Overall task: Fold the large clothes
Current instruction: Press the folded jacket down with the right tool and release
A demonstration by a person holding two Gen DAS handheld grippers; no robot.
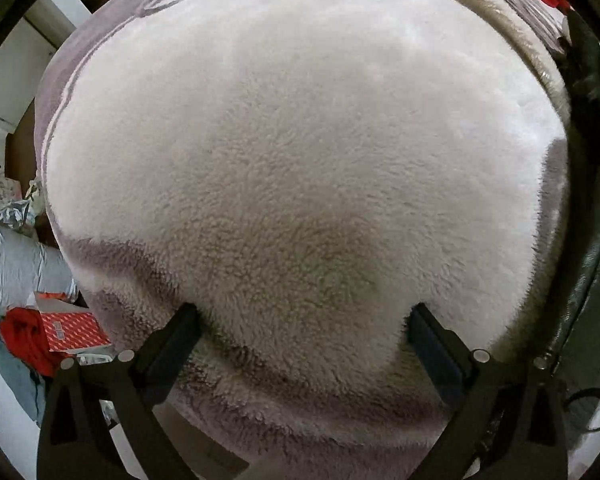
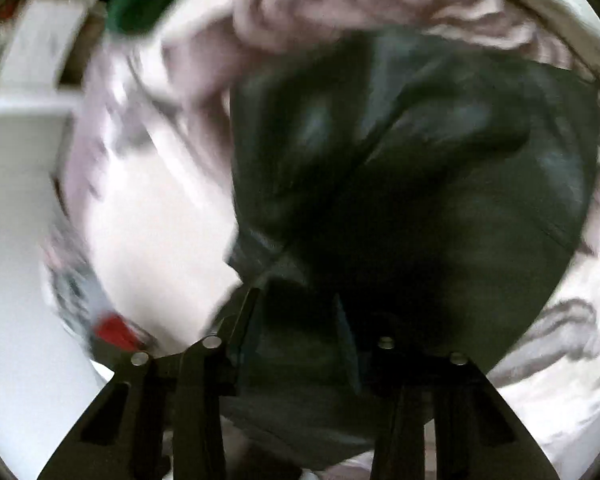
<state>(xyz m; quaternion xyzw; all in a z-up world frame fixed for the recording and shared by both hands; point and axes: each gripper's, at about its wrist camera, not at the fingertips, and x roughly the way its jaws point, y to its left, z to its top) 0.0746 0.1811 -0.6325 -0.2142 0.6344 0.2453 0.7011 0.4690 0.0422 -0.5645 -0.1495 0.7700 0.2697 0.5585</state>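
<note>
Your left gripper [image 1: 300, 320] stands wide open, with its two fingers spread at the bottom of the left wrist view, and it holds nothing; the fingertips rest against, or just above, a fluffy pale fleece garment [image 1: 300, 152] that fills almost the whole frame. In the right wrist view, your right gripper [image 2: 300, 312] sits at the bottom center, pushed into a dark, smooth garment [image 2: 412, 168]; this picture is blurred, and the dark cloth covers the fingertips, so I cannot tell if the fingers are closed on the cloth or only pressed into it. The dark garment lies over a pale surface with a grey pattern, probably a bed sheet [image 2: 560, 360], and a bunched pink-grey cloth [image 2: 340, 0] shows along the top edge. I judge that the folding is in an early or middle stage: the fleece looks spread flat and smooth, but no finished, neat stack is visible, and the dark garment is crumpled, so most of the work seems left. For direction, the fleece reaches from the bottom of the frame toward the top, and a seam or hem runs along its left edge, so its long axis seems to go away from you. For the dark garment, I cannot tell its long axis.
</note>
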